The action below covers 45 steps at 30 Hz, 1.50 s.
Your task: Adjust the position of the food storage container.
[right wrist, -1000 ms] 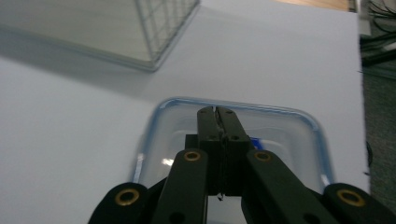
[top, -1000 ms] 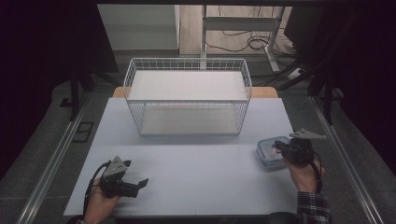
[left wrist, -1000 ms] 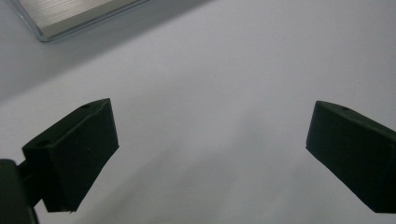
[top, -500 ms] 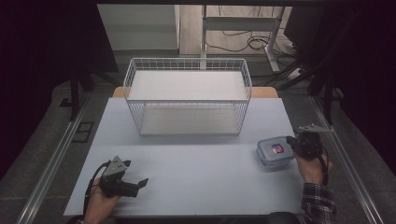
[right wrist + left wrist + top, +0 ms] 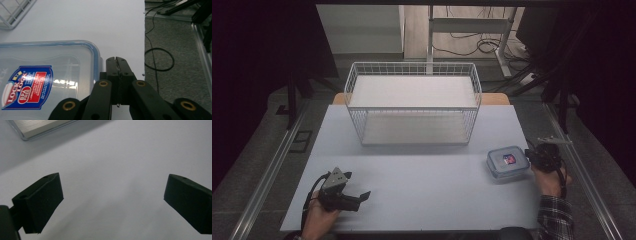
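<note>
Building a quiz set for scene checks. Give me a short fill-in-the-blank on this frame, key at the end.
1. The right gripper has its jaws ____, beside the clear food container.
2. The left gripper has its jaws ____, with bare table between them.
3. The white wire basket stands at the ____ side of the table in the high view.
4. The container's lid rim is coloured ____.

Missing words: shut; open; far; blue
</note>
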Available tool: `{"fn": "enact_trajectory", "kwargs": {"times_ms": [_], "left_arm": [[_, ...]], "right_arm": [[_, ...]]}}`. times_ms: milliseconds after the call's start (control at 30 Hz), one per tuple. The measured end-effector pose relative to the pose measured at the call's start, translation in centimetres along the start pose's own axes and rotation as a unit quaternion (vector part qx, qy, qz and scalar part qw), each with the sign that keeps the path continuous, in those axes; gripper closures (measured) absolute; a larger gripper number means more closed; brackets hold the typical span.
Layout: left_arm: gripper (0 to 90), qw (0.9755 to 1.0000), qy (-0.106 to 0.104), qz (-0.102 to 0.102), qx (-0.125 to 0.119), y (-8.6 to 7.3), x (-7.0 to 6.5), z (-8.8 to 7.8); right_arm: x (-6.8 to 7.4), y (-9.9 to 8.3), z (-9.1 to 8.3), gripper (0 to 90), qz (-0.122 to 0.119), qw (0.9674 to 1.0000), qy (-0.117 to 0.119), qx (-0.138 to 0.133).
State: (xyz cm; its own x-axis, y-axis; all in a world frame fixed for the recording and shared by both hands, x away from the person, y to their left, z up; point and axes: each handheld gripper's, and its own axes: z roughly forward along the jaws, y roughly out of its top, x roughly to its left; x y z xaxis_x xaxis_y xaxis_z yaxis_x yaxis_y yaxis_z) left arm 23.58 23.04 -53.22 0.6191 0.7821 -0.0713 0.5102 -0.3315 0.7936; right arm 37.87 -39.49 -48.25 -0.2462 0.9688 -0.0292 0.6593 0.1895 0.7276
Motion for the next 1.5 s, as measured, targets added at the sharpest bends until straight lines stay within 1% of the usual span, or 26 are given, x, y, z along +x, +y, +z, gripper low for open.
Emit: {"fn": "enact_trajectory", "kwargs": {"times_ms": [67,133,167,333,400,433,533,567,600,700,800,833,900,933,967,1000,1067,1133,1167,1200,1267,1367,1400,1433,1467,1500], "left_arm": [[1.9,1.0000,-0.001,0.000,0.000,0.0,0.0,0.0],[1.9,1.0000,-0.001,0.000,0.000,0.0,0.0,0.0],[1.9,1.0000,-0.002,0.001,0.000,0.0,0.0,0.0],[1.9,1.0000,-0.002,0.001,0.000,0.0,0.0,0.0],[1.9,1.0000,-0.002,0.001,0.000,0.0,0.0,0.0],[2.0,1.0000,-0.002,0.001,0.000,0.0,0.0,0.0],[2.0,1.0000,-0.002,0.001,0.000,0.0,0.0,0.0],[2.0,1.0000,-0.002,0.001,0.000,0.0,0.0,0.0],[2.0,1.0000,-0.002,0.001,0.000,0.0,0.0,0.0],[2.0,1.0000,-0.003,0.001,0.001,0.0,0.0,0.0],[2.0,1.0000,-0.004,0.001,0.001,0.0,0.0,0.0],[2.1,1.0000,-0.004,0.001,0.001,0.0,0.0,0.0],[2.1,1.0000,-0.004,0.001,0.001,0.0,0.0,-0.1],[2.1,1.0000,-0.004,0.001,0.001,0.0,0.0,0.0],[2.1,1.0000,-0.004,0.001,0.001,0.0,-0.1,0.0],[2.1,1.0000,-0.005,0.000,0.002,0.0,-0.1,0.0],[2.1,1.0000,-0.004,0.000,0.002,0.0,-0.1,0.0],[2.1,1.0000,-0.005,0.000,0.002,0.0,-0.1,0.0],[2.1,1.0000,-0.005,0.000,0.002,0.0,-0.1,0.0],[2.1,1.0000,-0.005,0.000,0.002,0.0,-0.1,0.0],[2.2,1.0000,-0.005,-0.001,0.002,0.0,-0.1,-0.1],[2.2,1.0000,-0.006,-0.001,0.002,0.0,-0.1,-0.1],[2.1,1.0000,-0.006,-0.002,0.002,0.0,-0.1,-0.1],[2.2,1.0000,-0.006,-0.003,0.002,0.0,-0.1,-0.1],[2.2,1.0000,-0.006,-0.003,0.002,0.0,-0.1,-0.1],[2.2,1.0000,-0.007,-0.004,0.001,0.1,-0.1,-0.1]], "right_arm": [[0.0,-0.1,-0.2,89.1,0.000,1.0000,0.000,0.002],[0.3,-0.4,-0.4,89.2,0.004,0.9999,0.013,0.001],[0.3,-0.4,-0.4,89.2,0.004,0.9999,0.013,0.001],[1.5,-0.7,-0.6,89.2,-0.003,0.9993,0.037,0.006],[1.7,-0.7,-0.6,89.2,-0.005,0.9992,0.040,0.006],[2.3,-0.7,-0.6,89.1,-0.009,0.9987,0.049,0.009],[2.9,-0.7,-0.5,89.1,-0.013,0.9983,0.056,0.011],[3.5,-0.6,-0.5,89.2,-0.020,0.9977,0.063,0.013],[3.5,-0.6,-0.5,89.2,-0.020,0.9977,0.063,0.013],[5.0,-0.6,-0.4,89.2,-0.034,0.9958,0.083,0.019],[6.2,-0.5,-0.4,89.1,-0.041,0.9943,0.095,0.024],[6.2,-0.5,-0.4,89.1,-0.041,0.9943,0.095,0.024],[6.9,-0.5,-0.4,89.1,-0.048,0.9930,0.105,0.028],[7.8,-0.4,-0.4,89.1,-0.054,0.9916,0.113,0.031],[7.8,-0.4,-0.4,89.1,-0.054,0.9916,0.113,0.031],[8.6,-0.3,-0.4,89.1,-0.062,0.9902,0.121,0.033],[9.0,-0.3,-0.4,89.1,-0.066,0.9894,0.125,0.034],[10.3,-0.2,-0.4,89.1,-0.073,0.9865,0.142,0.036],[10.3,-0.2,-0.4,89.1,-0.073,0.9865,0.142,0.036],[11.1,-0.2,-0.4,89.0,-0.078,0.9845,0.152,0.038],[11.8,-0.2,-0.5,89.1,-0.083,0.9820,0.164,0.042],[12.6,-0.2,-0.5,89.1,-0.089,0.9798,0.174,0.043],[13.5,-0.2,-0.5,89.1,-0.094,0.9771,0.185,0.045],[13.9,-0.2,-0.5,89.1,-0.099,0.9757,0.191,0.043],[13.9,-0.2,-0.5,89.1,-0.099,0.9757,0.191,0.043],[14.3,-0.2,-0.6,89.1,-0.099,0.9744,0.196,0.046]]}}
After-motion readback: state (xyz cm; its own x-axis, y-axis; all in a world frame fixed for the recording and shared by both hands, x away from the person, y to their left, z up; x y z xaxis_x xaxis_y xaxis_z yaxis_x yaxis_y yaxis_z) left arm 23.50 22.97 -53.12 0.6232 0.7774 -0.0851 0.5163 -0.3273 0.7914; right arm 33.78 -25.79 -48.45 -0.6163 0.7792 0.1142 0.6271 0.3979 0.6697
